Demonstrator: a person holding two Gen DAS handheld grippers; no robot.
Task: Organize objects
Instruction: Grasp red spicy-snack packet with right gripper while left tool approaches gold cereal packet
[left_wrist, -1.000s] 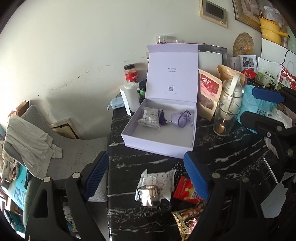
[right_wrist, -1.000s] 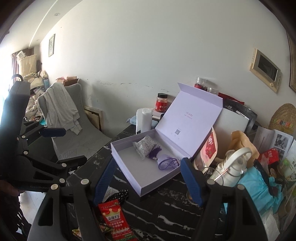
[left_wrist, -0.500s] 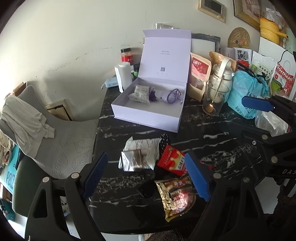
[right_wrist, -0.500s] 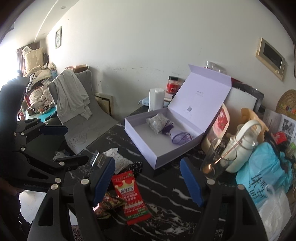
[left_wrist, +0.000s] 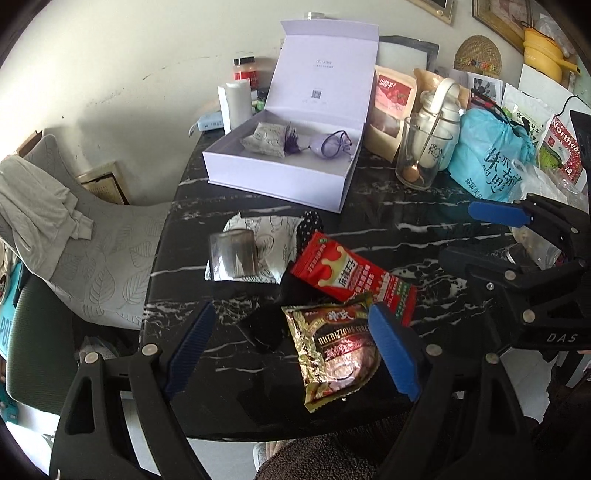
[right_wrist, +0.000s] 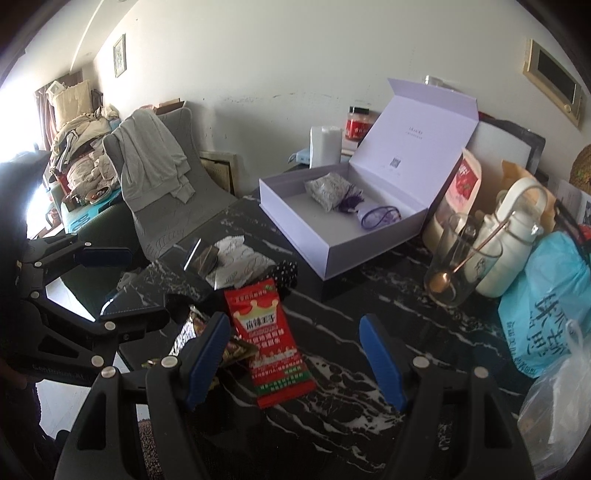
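Note:
An open lilac gift box (left_wrist: 280, 177) (right_wrist: 347, 243) stands on the black marble table (left_wrist: 388, 229), lid up, holding a pale sachet (left_wrist: 264, 138) and a purple pouch (left_wrist: 328, 146). Nearer lie a red snack packet (left_wrist: 351, 277) (right_wrist: 267, 336), a gold-brown cereal packet (left_wrist: 332, 347), a silver foil packet (left_wrist: 231, 253) on a white leaf-print pouch (left_wrist: 273, 230), and a black dotted item (left_wrist: 310, 223). My left gripper (left_wrist: 288, 350) hangs open above the cereal packet, holding nothing. My right gripper (right_wrist: 295, 363) is open over the red packet, also empty.
A glass (left_wrist: 421, 155) with a spoon, a white kettle (left_wrist: 441, 110), a blue plastic bag (left_wrist: 491, 155), snack bags and jars crowd the back and right. A grey chair (left_wrist: 92, 258) with draped clothing stands left of the table. The table's near edge (left_wrist: 295, 435) is close below.
Both views have sunk and tilted downward. The box has slid up and away in the frames, and the loose packets near the table's front edge now lie between the fingers of each gripper.

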